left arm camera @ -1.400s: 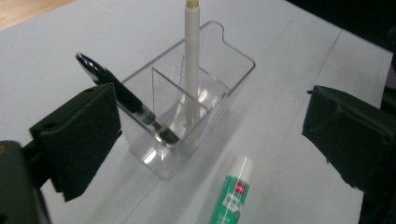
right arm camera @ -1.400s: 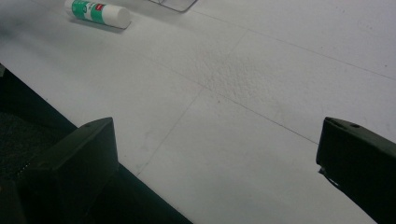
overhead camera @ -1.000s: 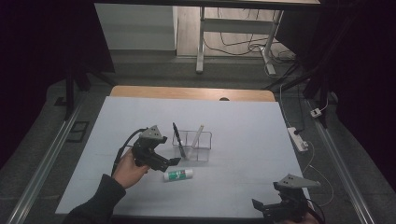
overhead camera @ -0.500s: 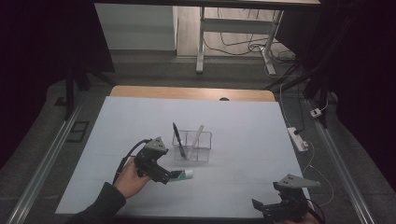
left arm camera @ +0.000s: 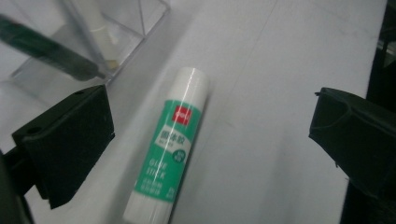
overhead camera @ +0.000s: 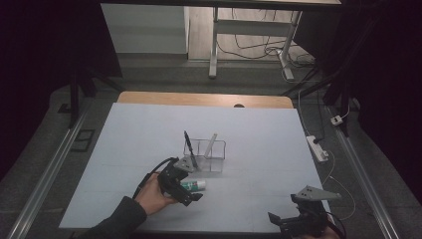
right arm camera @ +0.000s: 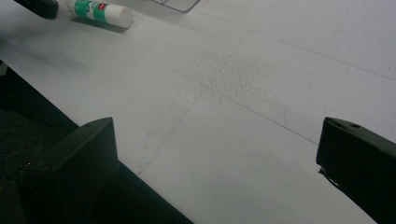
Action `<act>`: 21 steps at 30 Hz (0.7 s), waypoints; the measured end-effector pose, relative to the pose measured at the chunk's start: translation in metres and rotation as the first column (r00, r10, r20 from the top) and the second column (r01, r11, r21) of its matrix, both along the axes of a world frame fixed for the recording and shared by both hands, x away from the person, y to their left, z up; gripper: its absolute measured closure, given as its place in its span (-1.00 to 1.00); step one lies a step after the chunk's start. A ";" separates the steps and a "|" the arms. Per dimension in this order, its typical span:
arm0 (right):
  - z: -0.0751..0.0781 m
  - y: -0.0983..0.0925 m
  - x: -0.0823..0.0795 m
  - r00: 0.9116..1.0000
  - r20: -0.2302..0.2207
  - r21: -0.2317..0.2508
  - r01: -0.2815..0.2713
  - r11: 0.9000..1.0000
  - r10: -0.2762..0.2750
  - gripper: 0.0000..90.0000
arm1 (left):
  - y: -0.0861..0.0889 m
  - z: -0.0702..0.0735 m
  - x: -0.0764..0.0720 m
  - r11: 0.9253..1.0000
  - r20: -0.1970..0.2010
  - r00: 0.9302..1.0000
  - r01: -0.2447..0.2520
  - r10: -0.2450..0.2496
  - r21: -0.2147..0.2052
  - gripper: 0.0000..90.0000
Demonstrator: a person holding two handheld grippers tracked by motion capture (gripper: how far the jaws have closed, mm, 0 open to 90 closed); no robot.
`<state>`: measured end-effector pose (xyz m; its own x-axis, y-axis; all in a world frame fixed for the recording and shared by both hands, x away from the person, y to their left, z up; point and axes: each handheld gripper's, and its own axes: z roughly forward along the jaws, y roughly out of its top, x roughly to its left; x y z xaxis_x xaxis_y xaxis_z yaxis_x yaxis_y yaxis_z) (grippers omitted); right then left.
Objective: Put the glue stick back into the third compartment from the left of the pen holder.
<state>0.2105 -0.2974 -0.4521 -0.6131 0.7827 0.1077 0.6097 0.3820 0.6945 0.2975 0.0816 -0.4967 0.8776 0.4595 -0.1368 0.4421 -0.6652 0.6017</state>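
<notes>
A green and white glue stick [left arm camera: 170, 149] lies flat on the white table, just in front of a clear plastic holder [overhead camera: 205, 154]. My left gripper [overhead camera: 191, 191] is open and straddles the glue stick [overhead camera: 193, 185], one jaw on each side, without touching it. The holder [left arm camera: 70, 42] has a dark pen [overhead camera: 190, 148] and a pale stick [overhead camera: 212, 144] leaning in it. At the table's near right edge my right gripper [overhead camera: 288, 221] is open with nothing between its jaws. The glue stick [right arm camera: 100, 11] lies far off at the top left of the right gripper view.
A white power strip [overhead camera: 318, 148] lies off the table's right edge with cables behind it. A wooden strip [overhead camera: 204, 99] runs along the far edge of the table. Bare white surface [overhead camera: 268, 164] spreads between the two grippers.
My left gripper has moved forward and down toward the glue stick, so its jaws now stand on either side of it. The right gripper has stayed in place.
</notes>
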 end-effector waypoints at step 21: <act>0.000 0.000 0.000 1.000 -0.004 0.000 -0.003 1.000 0.003 -1.00 | -0.035 -0.017 0.024 0.985 -0.016 0.998 0.061 -0.059 0.161 -0.19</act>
<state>0.2109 -0.2973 -0.4525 -0.6149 0.7808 0.1106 0.6116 0.3837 0.6919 0.3212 0.0465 -0.5141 0.9030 0.4231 -0.0746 0.4044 -0.7787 0.4796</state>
